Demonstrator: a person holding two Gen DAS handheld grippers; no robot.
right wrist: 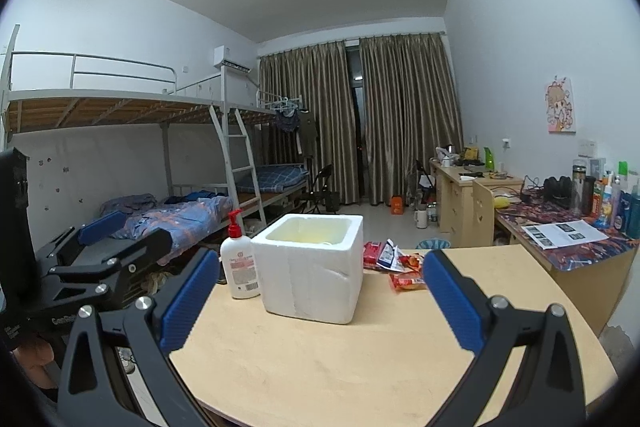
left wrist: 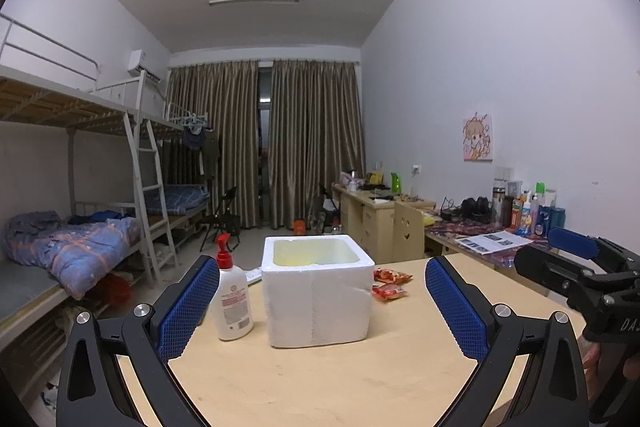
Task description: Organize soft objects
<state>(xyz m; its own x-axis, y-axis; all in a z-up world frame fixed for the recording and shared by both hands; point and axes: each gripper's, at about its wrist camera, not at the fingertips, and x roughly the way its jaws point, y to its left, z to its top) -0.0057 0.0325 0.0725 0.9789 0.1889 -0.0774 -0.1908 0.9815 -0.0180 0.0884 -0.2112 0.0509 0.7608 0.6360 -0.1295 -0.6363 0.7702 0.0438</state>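
A white foam box (left wrist: 318, 297) (right wrist: 310, 269) stands open-topped in the middle of the wooden table (left wrist: 320, 379) (right wrist: 360, 359). Red snack packets (left wrist: 390, 283) (right wrist: 404, 271) lie on the table just right of and behind the box. My left gripper (left wrist: 320, 297) is open, held above the near table, its blue pads framing the box from a distance. My right gripper (right wrist: 318, 287) is open too, also back from the box. Each gripper shows at the other view's edge: the right gripper (left wrist: 580, 267) and the left gripper (right wrist: 92, 251). Nothing is held.
A white pump bottle with a red top (left wrist: 232, 297) (right wrist: 240, 259) stands touching the box's left side. Bunk beds (left wrist: 80, 227) fill the left of the room. A cluttered desk (left wrist: 500, 231) (right wrist: 568, 239) runs along the right wall.
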